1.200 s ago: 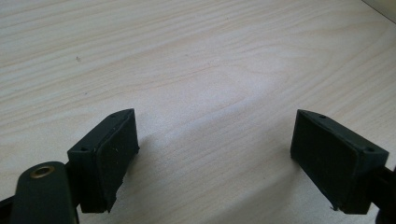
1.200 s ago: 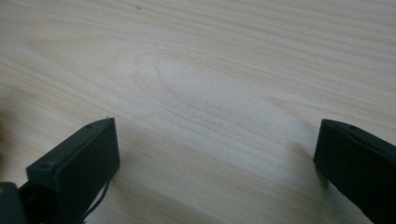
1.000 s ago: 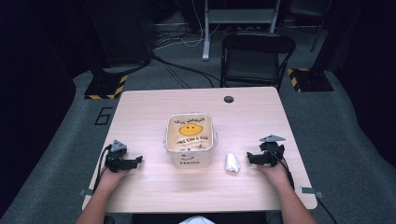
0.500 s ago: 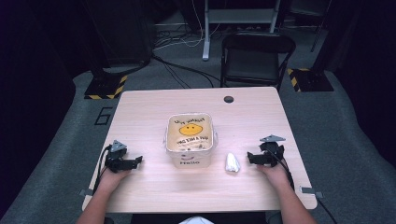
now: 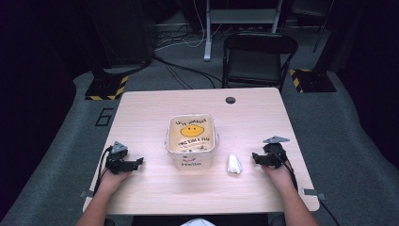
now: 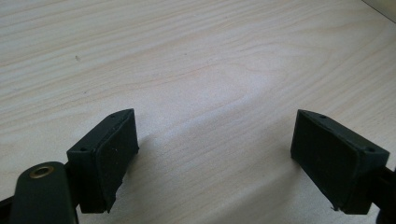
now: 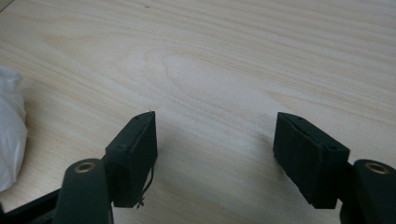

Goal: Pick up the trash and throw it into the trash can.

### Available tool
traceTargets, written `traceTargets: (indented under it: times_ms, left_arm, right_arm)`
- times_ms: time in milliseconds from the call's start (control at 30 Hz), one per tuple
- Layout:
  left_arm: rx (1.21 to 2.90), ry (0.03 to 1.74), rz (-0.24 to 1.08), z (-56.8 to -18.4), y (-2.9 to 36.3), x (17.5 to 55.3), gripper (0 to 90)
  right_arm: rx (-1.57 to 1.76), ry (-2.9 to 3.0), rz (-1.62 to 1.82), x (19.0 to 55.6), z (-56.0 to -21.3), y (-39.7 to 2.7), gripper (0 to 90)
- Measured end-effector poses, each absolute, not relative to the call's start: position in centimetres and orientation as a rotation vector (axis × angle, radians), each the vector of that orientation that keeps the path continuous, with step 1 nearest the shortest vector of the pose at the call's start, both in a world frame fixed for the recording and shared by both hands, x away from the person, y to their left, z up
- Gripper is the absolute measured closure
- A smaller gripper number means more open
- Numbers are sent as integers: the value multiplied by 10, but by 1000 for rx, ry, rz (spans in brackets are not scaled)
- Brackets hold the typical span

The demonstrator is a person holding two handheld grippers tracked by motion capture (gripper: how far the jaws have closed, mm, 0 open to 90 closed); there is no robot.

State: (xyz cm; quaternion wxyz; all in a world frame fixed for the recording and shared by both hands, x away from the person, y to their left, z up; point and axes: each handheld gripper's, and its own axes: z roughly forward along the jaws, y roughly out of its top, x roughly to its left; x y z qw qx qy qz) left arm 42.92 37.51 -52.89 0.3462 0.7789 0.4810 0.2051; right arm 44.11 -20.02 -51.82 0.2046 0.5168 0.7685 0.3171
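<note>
A square clear tub [image 5: 191,140] with a yellow smiley face and the word Hello stands in the middle of the light wooden table [image 5: 197,193]. Just right of it lies a small white crumpled packet [image 5: 234,164], seen also at the left edge of the right gripper view as the packet [image 7: 9,135]. My right gripper [image 5: 254,157] rests on the table right of the packet, apart from it; its jaws have just been closing, with nothing between them [image 7: 215,144]. My left gripper [image 5: 140,162] rests at the table's left, open and empty [image 6: 215,140].
A small dark round hole [image 5: 230,100] sits near the table's far edge. Behind the table stand a black folding chair [image 5: 259,59] and floor cables. Bare wood lies in front of both grippers.
The right gripper's jaws stand a little narrower than before. Both hands stay where they were, and the tub and packet have not moved.
</note>
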Motion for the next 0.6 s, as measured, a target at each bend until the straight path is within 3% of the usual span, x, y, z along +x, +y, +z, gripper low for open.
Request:
traceTargets:
  times_ms: [600]
  left_arm:
    - [2022,1243,532,-529,375,430,149]
  right_arm:
    - [1376,2131,976,422,-492,-190,349]
